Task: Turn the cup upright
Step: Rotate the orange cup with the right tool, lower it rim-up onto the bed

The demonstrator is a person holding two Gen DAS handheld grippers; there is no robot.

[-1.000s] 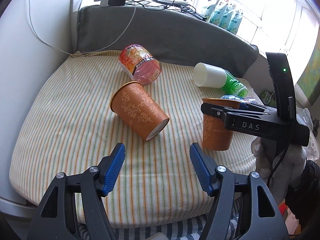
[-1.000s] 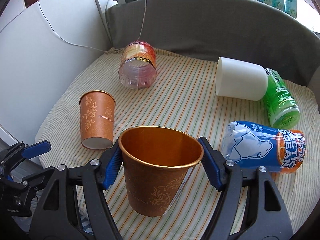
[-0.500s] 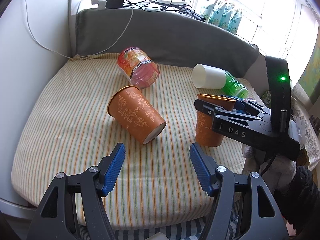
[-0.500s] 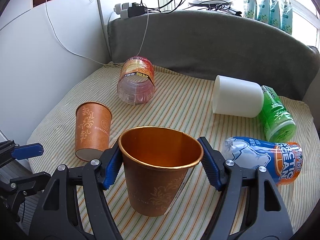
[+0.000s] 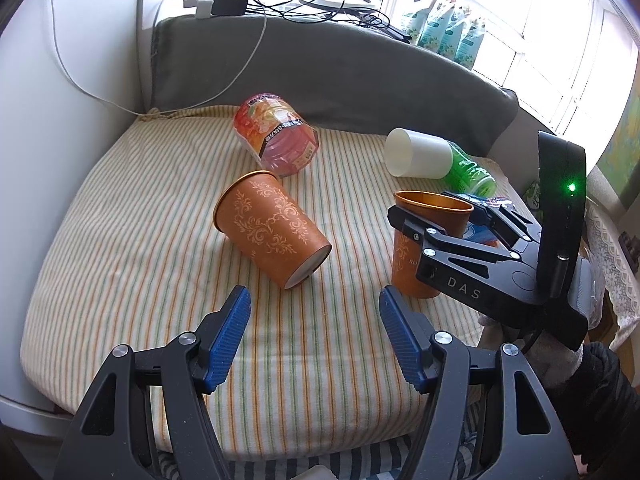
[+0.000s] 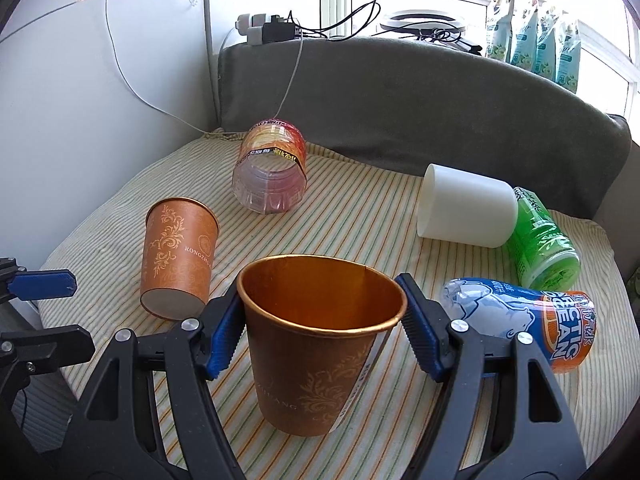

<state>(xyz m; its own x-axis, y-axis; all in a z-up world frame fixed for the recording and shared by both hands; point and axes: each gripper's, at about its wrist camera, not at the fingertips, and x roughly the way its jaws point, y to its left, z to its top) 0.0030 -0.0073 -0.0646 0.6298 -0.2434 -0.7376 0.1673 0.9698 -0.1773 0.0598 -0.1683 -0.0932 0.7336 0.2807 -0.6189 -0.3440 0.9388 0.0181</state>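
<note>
An orange paper cup stands upright on the striped cushion, mouth up, between my right gripper's blue pads. The pads sit at the cup's rim on both sides; whether they still press it is unclear. The cup also shows in the left wrist view, with the right gripper around it. A second orange cup lies on its side, base toward me; it also shows in the right wrist view. My left gripper is open and empty, just short of the lying cup.
A pink jar, a white cup, a green bottle and a blue-orange bottle lie on the cushion. A grey backrest runs behind. A white wall stands at left.
The right gripper has set the upright cup lower and a little leftward; its base now rests on the cushion. The left gripper has barely moved.
</note>
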